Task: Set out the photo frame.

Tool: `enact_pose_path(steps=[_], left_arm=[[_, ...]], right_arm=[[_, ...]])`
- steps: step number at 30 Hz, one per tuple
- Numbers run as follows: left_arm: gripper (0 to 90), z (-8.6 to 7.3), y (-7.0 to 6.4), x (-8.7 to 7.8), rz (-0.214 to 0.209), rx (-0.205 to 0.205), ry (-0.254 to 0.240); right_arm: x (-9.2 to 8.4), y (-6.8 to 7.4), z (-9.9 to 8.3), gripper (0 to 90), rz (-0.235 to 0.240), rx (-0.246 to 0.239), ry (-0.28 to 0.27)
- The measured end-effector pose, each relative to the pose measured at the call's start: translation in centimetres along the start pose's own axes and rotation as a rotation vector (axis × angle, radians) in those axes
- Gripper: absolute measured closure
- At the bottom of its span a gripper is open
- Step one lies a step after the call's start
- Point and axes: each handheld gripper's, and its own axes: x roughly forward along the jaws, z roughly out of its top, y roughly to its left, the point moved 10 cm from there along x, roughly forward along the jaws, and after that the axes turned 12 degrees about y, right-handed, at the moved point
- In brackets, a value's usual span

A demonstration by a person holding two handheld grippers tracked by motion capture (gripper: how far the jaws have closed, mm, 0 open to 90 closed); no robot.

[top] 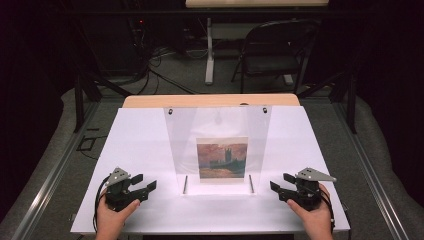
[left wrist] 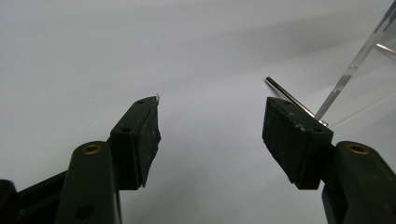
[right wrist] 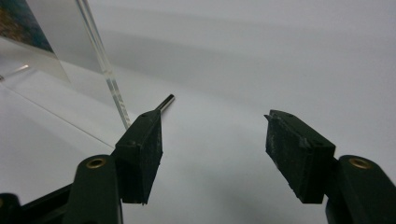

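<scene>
White desk [top: 140, 145], wooden strip [top: 210, 100] along its far edge. Clear acrylic stand [top: 217, 127] upright mid-desk, holding a small painted picture [top: 222, 159]; two metal pins [top: 185, 184] at its base toward the near edge. Beyond the far edge: folding chair [top: 276, 52], cables [top: 165, 75] on grey floor.

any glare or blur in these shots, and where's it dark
High view: the white table is brightly lit, the room behind falls into darkness, and the clear stand shows faint sheen. Both gripper views: soft, the painting print blurred, the near fingers dim.
</scene>
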Motion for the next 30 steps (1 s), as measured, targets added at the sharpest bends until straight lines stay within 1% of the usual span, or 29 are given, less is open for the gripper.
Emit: enact_pose_path(steps=[1, 2, 3, 5, 7, 12, 24, 30], left_arm=[[36.1, -0.11, -0.08, 0.15, -0.001, 0.004, 0.01], [36.1, -0.11, -0.08, 0.15, -0.001, 0.004, 0.01], [36.2, -0.13, -0.14, 0.24, 0.001, 0.01, 0.011], [36.2, -0.19, -0.22, 0.31, -0.002, 0.013, 0.016], [36.3, -0.24, -0.26, 0.35, -0.002, 0.017, 0.021], [36.3, -0.34, -0.28, 0.47, -0.009, 0.016, 0.028], [36.3, -0.4, -0.1, 0.48, -0.016, 0.002, 0.031], [36.3, -0.44, -0.1, 0.39, -0.022, 0.004, 0.033]], right_arm=[[0.14, 0.0, -0.19, 36.1, 0.001, 0.001, 0.016], [0.14, 0.0, -0.19, 36.1, 0.001, 0.001, 0.016], [0.37, 0.06, -0.34, 36.2, 0.009, 0.0, 0.027], [0.58, 0.04, -0.38, 36.1, 0.015, 0.003, 0.029], [0.66, 0.04, -0.6, 36.1, 0.023, 0.008, 0.046], [0.9, 0.13, -0.81, 36.2, 0.038, 0.019, 0.061], [0.89, 0.12, -0.79, 36.1, 0.046, 0.027, 0.059], [0.87, 0.07, -0.85, 36.1, 0.048, 0.033, 0.062]])
